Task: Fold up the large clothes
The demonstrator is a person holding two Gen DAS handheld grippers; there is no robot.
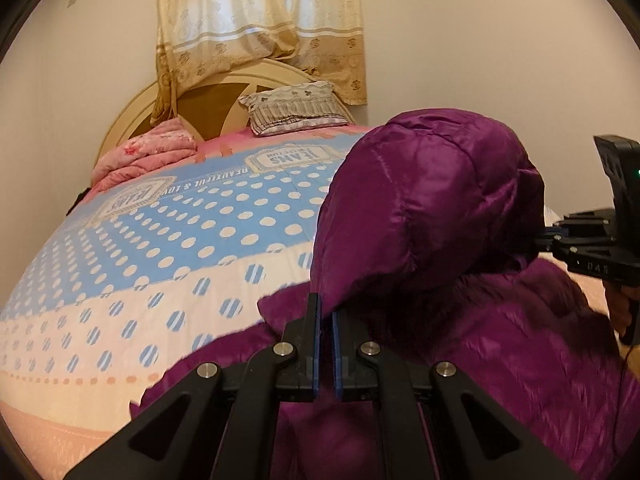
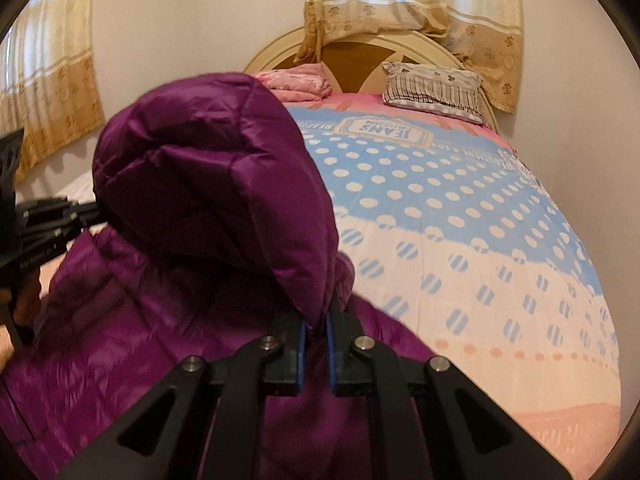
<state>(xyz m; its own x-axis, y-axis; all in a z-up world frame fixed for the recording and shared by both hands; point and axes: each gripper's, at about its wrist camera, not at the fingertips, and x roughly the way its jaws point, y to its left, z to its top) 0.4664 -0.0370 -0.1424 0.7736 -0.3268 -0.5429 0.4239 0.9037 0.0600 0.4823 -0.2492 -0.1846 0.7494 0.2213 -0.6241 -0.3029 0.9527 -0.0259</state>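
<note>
Bedroom with pale walls, yellow patterned curtains (image 1: 260, 28) and a bed (image 1: 120, 280) under a blue-and-cream dotted quilt; a curved headboard (image 2: 360, 46), a grey striped pillow (image 1: 294, 112) and a pink folded blanket (image 1: 148, 156) lay well beyond both tongs. A purple hooded puffer jacket (image 1: 432, 208) hung just ahead of the tongs, hood standing up between them, body draped down toward the near end of the bed. Left tongs (image 1: 326, 332) were together, seemingly nipping the hood edge at its left base. Right tongs (image 2: 316, 330) were clamped on the hood edge, purple fabric between the blue pads. The jacket looked light, soft and puffy, with a slick shiny shell likely to slip, so seams or hems seemed the better hold, not a smooth panel.
</note>
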